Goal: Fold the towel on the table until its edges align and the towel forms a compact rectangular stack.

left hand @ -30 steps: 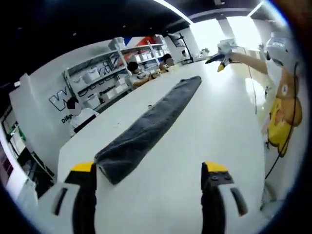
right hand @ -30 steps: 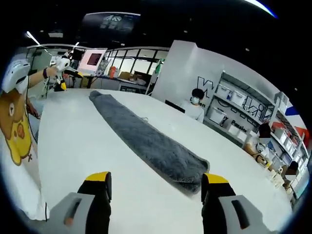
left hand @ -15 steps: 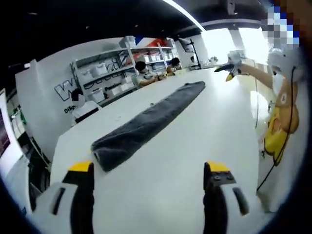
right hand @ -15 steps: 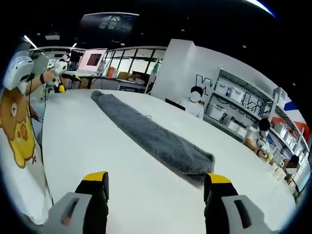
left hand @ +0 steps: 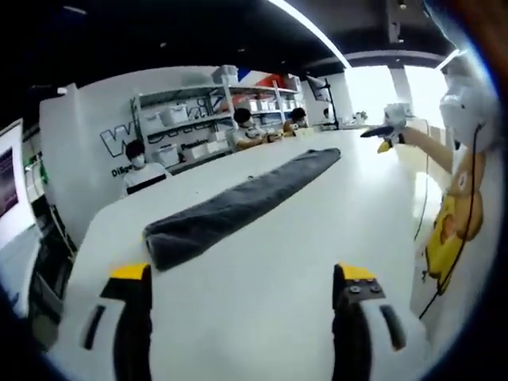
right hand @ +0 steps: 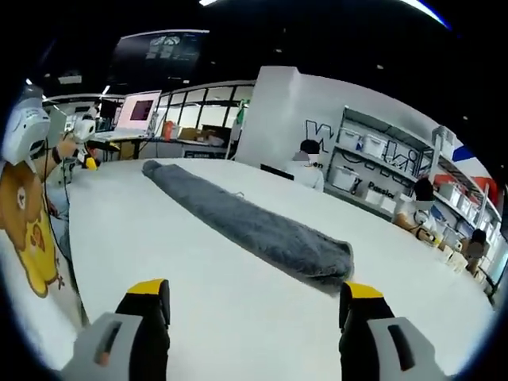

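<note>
**Around the workspace**

I see seated people [left hand: 136, 163] behind the table's far edge, wall shelving [left hand: 190, 119] stacked with white bins, a lit monitor [right hand: 136, 111] in the background, and a bear print [right hand: 33, 238] on a white shirt.

Both claws pulling back and dropping lower now: the left claw [left hand: 242, 278] sees the towel [left hand: 230, 208] flatter and farther off, the right claw [right hand: 250, 290] sees the towel's near end farther up the counter [right hand: 182, 262]. The towel itself hasn't budged, jaws wide as before
</note>
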### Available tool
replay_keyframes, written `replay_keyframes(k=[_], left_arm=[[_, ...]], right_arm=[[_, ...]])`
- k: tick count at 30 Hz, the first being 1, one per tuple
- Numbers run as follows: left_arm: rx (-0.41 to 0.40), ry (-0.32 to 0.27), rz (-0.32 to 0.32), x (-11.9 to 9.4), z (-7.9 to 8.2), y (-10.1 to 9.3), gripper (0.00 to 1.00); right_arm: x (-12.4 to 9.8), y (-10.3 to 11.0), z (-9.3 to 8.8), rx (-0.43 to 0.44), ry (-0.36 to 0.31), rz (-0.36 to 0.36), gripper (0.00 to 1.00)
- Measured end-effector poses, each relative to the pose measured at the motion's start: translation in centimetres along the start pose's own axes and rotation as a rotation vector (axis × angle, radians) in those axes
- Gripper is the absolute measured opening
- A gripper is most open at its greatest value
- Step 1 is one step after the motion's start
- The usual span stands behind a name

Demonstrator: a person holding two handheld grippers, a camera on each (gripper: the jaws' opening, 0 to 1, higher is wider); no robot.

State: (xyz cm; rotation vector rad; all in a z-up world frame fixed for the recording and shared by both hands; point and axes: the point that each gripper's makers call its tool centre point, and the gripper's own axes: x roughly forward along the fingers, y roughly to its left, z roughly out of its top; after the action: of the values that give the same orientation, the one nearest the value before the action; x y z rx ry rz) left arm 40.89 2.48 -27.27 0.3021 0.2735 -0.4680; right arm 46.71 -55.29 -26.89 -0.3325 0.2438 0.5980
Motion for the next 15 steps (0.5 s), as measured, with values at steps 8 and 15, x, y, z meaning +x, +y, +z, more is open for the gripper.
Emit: replay_keyframes(k=[8,15], left_arm=[[-0.048,0.002,0.018,-0.4,-0.9,-0.7,0.99],[-0.072,-0.008,0.023,-0.2,-0.6,-1.5,0.99]], right_arm=[[-0.3,0.5,-0.3,0.068,-0.019,-0.065,0.97],[-0.2,2.9,-1.1,0.110,0.031,-0.067,0.99]])
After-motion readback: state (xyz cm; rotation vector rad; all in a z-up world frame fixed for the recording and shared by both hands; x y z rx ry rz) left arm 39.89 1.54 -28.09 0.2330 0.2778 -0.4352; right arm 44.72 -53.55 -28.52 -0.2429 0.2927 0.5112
